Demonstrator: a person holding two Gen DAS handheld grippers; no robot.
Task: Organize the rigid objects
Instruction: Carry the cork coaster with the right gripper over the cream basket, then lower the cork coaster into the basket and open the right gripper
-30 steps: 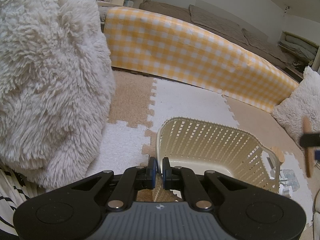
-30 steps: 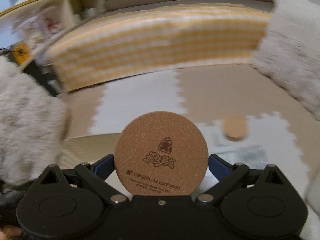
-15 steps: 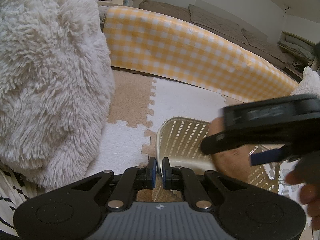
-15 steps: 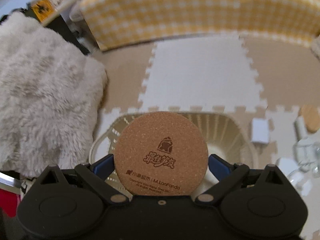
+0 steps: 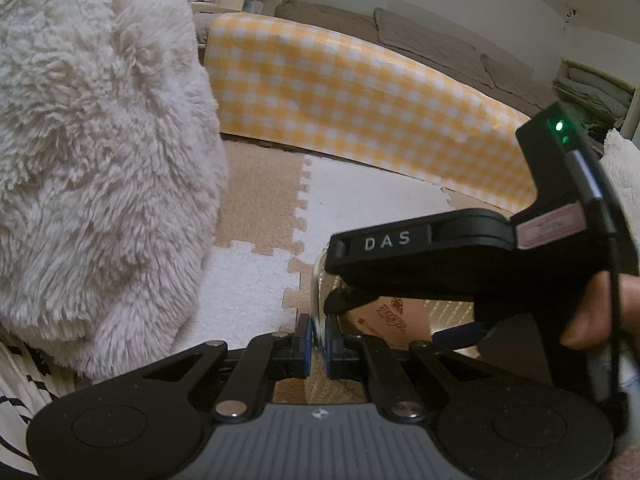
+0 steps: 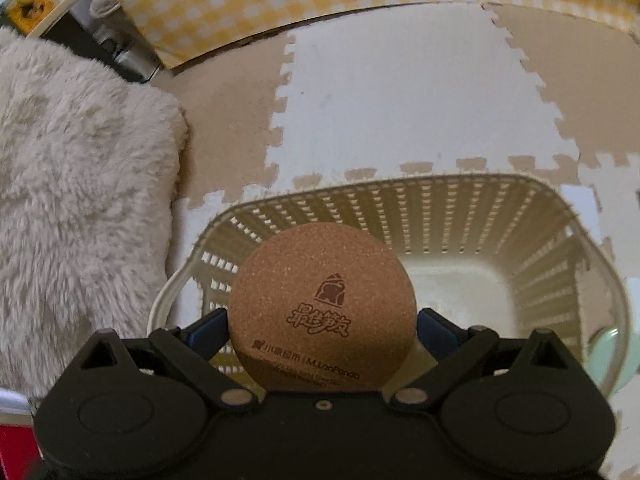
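My right gripper point(image 6: 322, 322) is shut on a round cork coaster point(image 6: 322, 308) with a printed logo and holds it over the open cream slatted basket point(image 6: 420, 188). The basket's floor looks bare. My left gripper point(image 5: 316, 340) is shut on the basket's rim point(image 5: 318, 280) at its near left corner. In the left wrist view the right gripper point(image 5: 440, 264) hangs over the basket and hides most of it, with the coaster point(image 5: 388, 314) showing under it.
A large fluffy white cushion point(image 5: 92, 152) lies left of the basket. A yellow checked pad point(image 5: 360, 96) stands behind on the foam puzzle mat point(image 6: 400, 92). A pale green object point(image 6: 608, 344) shows past the basket's right wall.
My right gripper has carried the coaster leftward and down over the basket, tilting to look into it. My left gripper has stayed shut on the rim.
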